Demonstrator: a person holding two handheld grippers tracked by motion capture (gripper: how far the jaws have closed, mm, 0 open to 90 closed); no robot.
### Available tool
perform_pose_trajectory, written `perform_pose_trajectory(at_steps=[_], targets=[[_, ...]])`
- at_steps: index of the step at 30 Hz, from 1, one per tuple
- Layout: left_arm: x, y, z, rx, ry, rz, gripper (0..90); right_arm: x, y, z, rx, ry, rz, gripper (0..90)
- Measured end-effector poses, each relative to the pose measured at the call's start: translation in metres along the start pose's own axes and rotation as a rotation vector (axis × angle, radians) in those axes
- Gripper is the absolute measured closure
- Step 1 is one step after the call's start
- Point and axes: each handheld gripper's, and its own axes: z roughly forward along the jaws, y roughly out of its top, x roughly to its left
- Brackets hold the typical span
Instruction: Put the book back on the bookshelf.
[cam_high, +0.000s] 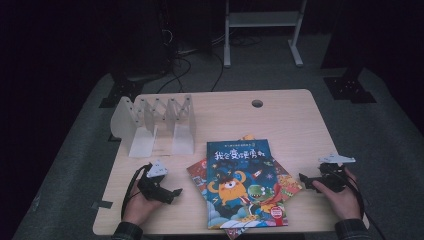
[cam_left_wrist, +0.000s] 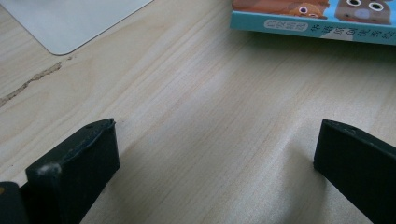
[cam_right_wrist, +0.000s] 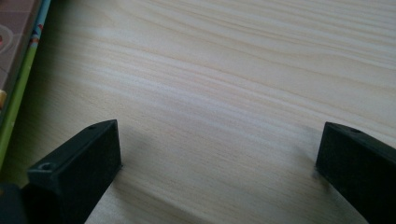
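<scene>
A stack of picture books lies at the front middle of the wooden table (cam_high: 295, 115); the top book (cam_high: 244, 184) is blue with cartoon monsters, and red books (cam_high: 199, 171) fan out beneath it. My left gripper (cam_high: 172, 192) rests on the table left of the stack, open, nothing between its jaws. In the left gripper view the gripper (cam_left_wrist: 215, 135) faces bare wood, with a book's teal edge (cam_left_wrist: 313, 29) at the top right. My right gripper (cam_high: 306, 181) rests right of the stack, open and empty. The right gripper view has the gripper (cam_right_wrist: 219, 135) over bare wood, a book edge (cam_right_wrist: 18, 70) at left.
A clear plastic book rack (cam_high: 155, 122) with several upright dividers stands at the back left of the table; its base plate corner (cam_left_wrist: 70, 23) appears in the left gripper view. A round cable hole (cam_high: 257, 103) sits near the far edge. Cables and a white stand lie beyond.
</scene>
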Motion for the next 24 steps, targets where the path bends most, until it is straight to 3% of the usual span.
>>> perform_pose_trajectory(at_steps=[5,9,11,12,20,24], targets=[[0.000,0.000,0.000,0.000,0.000,0.000,0.0,-0.001,0.000,0.000,-0.004,0.002,-0.004,1.1],[0.000,0.000,0.000,0.000,0.000,0.000,0.0,-0.004,-0.001,-0.005,-0.031,0.004,-0.002,16.9],[0.000,0.000,0.000,0.000,-0.001,0.001,0.0,-0.004,-0.001,-0.005,-0.030,0.004,-0.003,17.7],[0.000,0.000,0.000,0.000,-0.001,0.001,0.0,-0.006,0.000,-0.007,-0.025,0.009,-0.004,26.1],[0.000,0.000,0.000,0.000,-0.001,0.001,0.0,-0.005,0.000,-0.013,-0.016,-0.006,-0.009,39.0],[0.000,0.000,0.000,0.001,-0.001,0.001,0.0,-0.006,0.004,-0.017,-0.021,0.027,0.013,45.7]])
